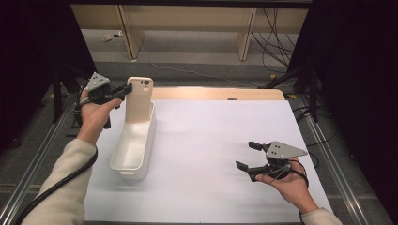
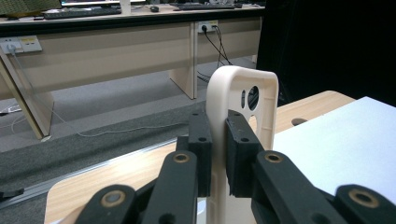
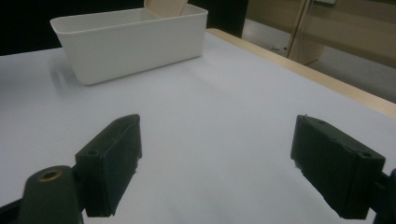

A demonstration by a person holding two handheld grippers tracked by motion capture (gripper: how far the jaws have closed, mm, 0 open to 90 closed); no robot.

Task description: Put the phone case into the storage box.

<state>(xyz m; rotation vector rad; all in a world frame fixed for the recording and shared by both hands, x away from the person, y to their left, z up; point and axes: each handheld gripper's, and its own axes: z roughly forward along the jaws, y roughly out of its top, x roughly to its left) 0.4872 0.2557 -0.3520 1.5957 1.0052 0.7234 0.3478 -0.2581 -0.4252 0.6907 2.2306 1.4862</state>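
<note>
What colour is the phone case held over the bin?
Cream-beige phone case, clearest in the left gripper view.

The phone case's [image 1: 139, 101] lower end is hidden inside the white bin [image 1: 123, 161].

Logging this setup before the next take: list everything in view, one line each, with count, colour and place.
phone case: one, cream, standing upright at the far end of the bin, its edge pinched in the left gripper.
bin: one, white, long and narrow, on the left half of the table.
table: one, white top with a wooden strip along the far edge.
desks: pale wood, on the floor beyond the table.
cables: several, dark, on the floor at far right.
left gripper: one, black, shut on the phone case.
right gripper: one, black, open, low over the table's right side, holding nothing.
hands: two, cream sleeves, each holding a gripper.
</note>
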